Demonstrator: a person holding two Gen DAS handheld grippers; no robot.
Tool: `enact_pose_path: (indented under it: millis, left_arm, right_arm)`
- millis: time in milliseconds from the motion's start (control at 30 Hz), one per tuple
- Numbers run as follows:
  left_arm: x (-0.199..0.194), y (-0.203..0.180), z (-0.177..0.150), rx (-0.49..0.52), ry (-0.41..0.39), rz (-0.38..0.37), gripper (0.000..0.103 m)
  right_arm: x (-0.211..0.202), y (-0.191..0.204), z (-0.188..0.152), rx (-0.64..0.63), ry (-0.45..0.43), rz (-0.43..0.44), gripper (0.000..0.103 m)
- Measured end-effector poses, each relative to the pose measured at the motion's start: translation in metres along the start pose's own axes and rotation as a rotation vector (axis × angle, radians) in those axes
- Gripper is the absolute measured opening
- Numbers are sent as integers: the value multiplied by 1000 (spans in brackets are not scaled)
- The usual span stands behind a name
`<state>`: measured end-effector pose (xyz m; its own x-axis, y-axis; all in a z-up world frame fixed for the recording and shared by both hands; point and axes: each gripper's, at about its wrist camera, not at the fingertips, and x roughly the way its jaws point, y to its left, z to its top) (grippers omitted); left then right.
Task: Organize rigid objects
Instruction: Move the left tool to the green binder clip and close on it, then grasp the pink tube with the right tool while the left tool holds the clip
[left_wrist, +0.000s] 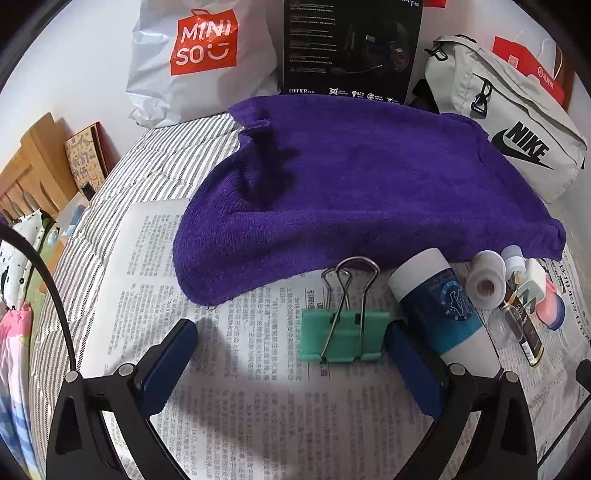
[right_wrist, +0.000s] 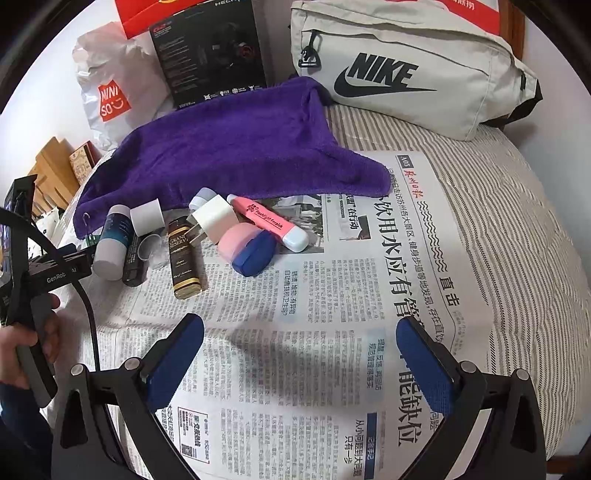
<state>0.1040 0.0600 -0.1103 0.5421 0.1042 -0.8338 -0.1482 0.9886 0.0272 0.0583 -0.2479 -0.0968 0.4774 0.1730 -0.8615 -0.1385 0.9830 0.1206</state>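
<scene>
A green binder clip lies on the newspaper just ahead of my open, empty left gripper, near its right finger. A white-and-blue tube lies right of it, also in the right wrist view. Further right lie a white tape roll, a dark gold-capped bottle, a white charger plug, a pink case, a blue case and a pink earpick pen. My right gripper is open and empty over the newspaper, short of the pile.
A purple towel lies behind the objects on the striped bed. A Nike bag, a black box and a Miniso bag stand along the wall. The left gripper's body is at the right wrist view's left edge.
</scene>
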Motion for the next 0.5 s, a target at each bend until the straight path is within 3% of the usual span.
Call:
enact_pose_path:
  millis: [133, 400, 500]
  left_arm:
    - [-2, -2, -1, 6, -23, -13, 94]
    - [-8, -16, -17, 52, -64, -59, 48]
    - [-9, -16, -20, 59, -71, -80, 39]
  right_arm:
    - [5, -2, 2, 1, 10, -7, 103]
    - [10, -3, 3, -5, 15, -10, 103]
    - [11, -3, 4, -8, 15, -7, 103]
